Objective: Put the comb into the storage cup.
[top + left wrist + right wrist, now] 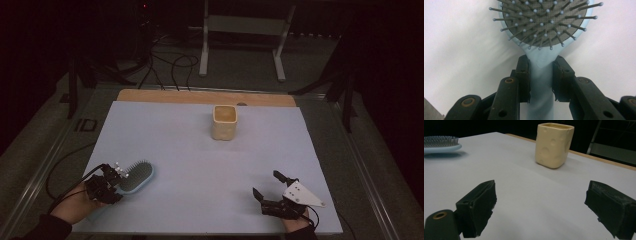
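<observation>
Near left of surface (200, 150): left hand-held gripper (541, 75) clenched on brush (541, 27) handle, grasp step under way. Right hand-held gripper (539, 202) released, idle near right. Next likely: lift brush toward far cup (224, 122).

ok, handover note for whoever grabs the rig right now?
Left gripper: shut on the hairbrush handle, just below the head; brush lies bristles-up at the sheet's near left.
Right gripper: open, nothing between its jaws, resting at near right.
Cream cup: upright, far centre of the table.
Done: brush gripped.
Left: lifting it; probably into the cup, judging by the layout.
</observation>
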`<state>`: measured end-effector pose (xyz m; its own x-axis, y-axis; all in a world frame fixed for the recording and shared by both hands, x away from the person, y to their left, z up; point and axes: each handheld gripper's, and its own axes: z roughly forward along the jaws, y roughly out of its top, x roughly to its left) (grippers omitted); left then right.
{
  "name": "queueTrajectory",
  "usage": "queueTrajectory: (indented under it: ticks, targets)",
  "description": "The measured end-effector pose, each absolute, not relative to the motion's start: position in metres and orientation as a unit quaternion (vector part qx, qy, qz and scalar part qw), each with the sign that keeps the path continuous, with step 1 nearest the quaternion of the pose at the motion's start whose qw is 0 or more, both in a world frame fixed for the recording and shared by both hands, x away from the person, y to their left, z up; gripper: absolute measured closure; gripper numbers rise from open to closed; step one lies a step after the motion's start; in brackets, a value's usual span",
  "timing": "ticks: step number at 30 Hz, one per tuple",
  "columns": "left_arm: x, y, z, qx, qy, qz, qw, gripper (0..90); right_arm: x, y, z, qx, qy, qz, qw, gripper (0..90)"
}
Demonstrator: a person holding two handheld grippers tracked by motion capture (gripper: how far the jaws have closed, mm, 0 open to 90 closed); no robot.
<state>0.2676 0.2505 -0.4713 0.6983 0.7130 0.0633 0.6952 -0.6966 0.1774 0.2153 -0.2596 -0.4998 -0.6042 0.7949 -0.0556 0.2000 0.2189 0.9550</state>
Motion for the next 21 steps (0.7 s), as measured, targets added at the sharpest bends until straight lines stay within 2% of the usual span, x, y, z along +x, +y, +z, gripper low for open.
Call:
queueTrajectory:
  ticks: [10, 21]
  targets:
    - [0.272, 0.229, -0.442, 0.920, 0.356, 0.098, 0.130, 70.3, 0.215, -0.260, -0.500, 0.341, 0.727, 0.524, 0.284, 9.4]
    - [0.280, 0.207, -0.434, 0.917, 0.339, 0.112, 0.180, 70.4, 0.215, -0.260, -0.499, 0.340, 0.726, 0.526, 0.283, 9.4]
